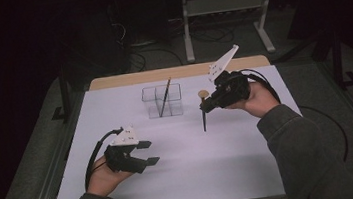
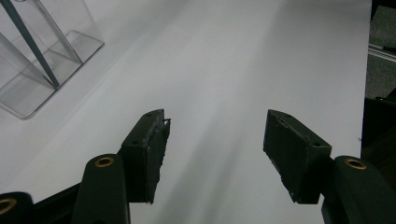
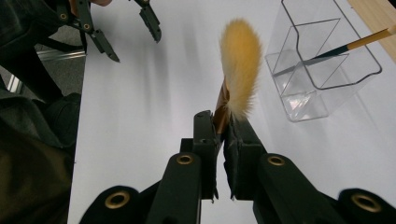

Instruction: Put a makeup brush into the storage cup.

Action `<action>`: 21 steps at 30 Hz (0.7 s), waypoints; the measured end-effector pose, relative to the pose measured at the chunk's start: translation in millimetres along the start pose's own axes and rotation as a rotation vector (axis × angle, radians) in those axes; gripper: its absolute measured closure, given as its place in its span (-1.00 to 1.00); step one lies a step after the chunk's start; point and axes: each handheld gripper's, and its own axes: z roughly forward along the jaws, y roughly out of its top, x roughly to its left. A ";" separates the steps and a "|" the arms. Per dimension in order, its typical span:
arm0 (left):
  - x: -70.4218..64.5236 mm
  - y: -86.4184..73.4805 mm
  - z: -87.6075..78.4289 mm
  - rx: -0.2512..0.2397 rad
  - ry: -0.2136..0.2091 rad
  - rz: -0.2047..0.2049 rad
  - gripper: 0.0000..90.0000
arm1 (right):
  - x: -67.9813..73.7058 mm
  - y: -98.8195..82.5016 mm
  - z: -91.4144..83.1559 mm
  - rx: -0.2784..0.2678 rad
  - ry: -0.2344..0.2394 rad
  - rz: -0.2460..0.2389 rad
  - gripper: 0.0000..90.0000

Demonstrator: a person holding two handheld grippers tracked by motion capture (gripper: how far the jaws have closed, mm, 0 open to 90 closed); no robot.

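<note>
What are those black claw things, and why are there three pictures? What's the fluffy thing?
A person holds a pinching tool in each hand. One picture looks down from above the white table. The other two come from little cameras riding on each tool. The right gripper is squeezed shut on a makeup brush with a fluffy tan tip, handle pointing down. The left gripper is open, holding nothing. A clear plastic holder stands on the table with a thin brush leaning inside.

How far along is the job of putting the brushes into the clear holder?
Done: one brush already leans in the clear holder. In hand: the right claw is shut on a fluffy makeup brush, lifted beside the holder. Left: placing that brush inside. The left claw is open, holding nothing.
</note>
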 end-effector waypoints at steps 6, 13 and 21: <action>1.2 -3.0 -2.1 -0.009 0.010 -0.011 -0.18 | -6.9 5.6 -0.2 0.004 -0.004 -0.002 0.84; 1.5 -6.0 -1.7 -0.010 0.016 -0.013 -0.20 | -14.1 15.6 -1.0 0.017 -0.014 0.014 0.84; 1.8 -8.4 -2.3 -0.012 0.019 -0.023 -0.25 | -25.7 27.2 -1.7 0.011 -0.021 0.006 0.84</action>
